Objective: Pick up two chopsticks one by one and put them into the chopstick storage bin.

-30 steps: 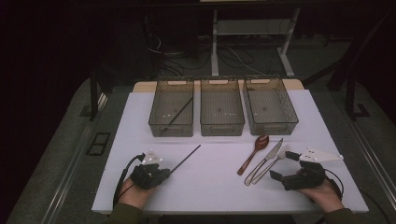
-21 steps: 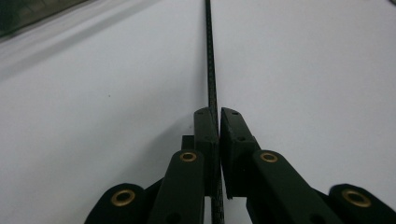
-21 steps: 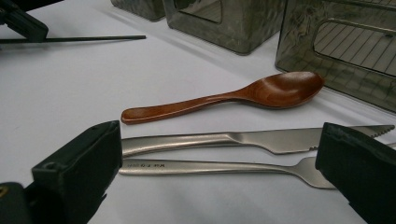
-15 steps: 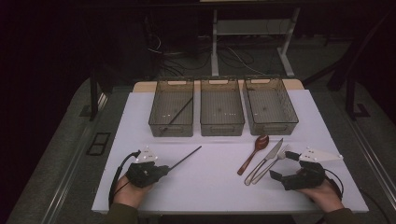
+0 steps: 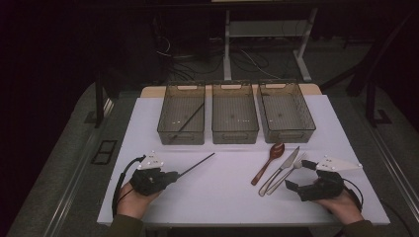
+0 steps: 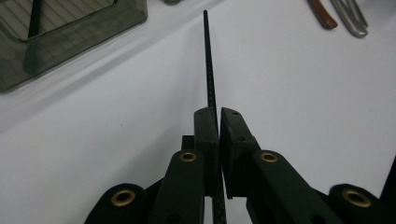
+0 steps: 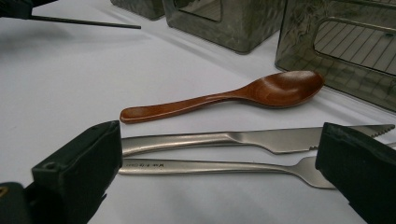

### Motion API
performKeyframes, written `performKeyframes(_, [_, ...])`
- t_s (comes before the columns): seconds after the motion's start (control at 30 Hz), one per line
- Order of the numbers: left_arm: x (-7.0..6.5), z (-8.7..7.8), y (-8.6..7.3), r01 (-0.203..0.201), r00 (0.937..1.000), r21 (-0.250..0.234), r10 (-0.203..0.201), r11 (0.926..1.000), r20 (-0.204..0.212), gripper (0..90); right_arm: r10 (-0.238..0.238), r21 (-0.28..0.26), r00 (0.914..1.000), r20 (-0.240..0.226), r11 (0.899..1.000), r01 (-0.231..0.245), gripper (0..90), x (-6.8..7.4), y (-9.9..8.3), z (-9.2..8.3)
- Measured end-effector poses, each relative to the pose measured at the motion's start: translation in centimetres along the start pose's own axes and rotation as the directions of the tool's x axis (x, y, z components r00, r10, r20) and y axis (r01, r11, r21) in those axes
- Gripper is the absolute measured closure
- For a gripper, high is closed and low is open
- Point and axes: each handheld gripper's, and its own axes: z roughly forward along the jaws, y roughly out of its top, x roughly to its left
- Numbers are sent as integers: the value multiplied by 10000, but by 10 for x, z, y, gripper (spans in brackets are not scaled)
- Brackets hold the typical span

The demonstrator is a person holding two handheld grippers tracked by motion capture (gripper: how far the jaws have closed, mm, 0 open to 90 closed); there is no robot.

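pinching the black chopstick point(image 6: 208, 70) near its butt end in my left gripper point(image 6: 218, 114), tip out over the white table point(image 5: 232, 187); light, stiff, slick (may swivel); my right gripper point(image 5: 298, 175) gapes by the cutlery.

A white table point(image 5: 316, 128) stands on a grey floor point(image 5: 64, 163) in a dim room; the far background is almost black. Beyond the table's far edge, a pale metal frame point(image 5: 227, 44) with upright legs rises from the floor, and dark cables point(image 5: 247, 61) lie tangled around its base. A dark post point(image 5: 100, 98) stands left of the table, and a small black grid-like fitting point(image 5: 103, 152) lies on the floor nearby.
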Motion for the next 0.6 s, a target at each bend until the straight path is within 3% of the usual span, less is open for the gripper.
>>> performKeyframes(0.6, [8, -16, 27, -40, 9994, -1028, 74, 9947, 329, 850, 81, -2, 10000, 51, 10000, -81, 1, -1, 0, 0])
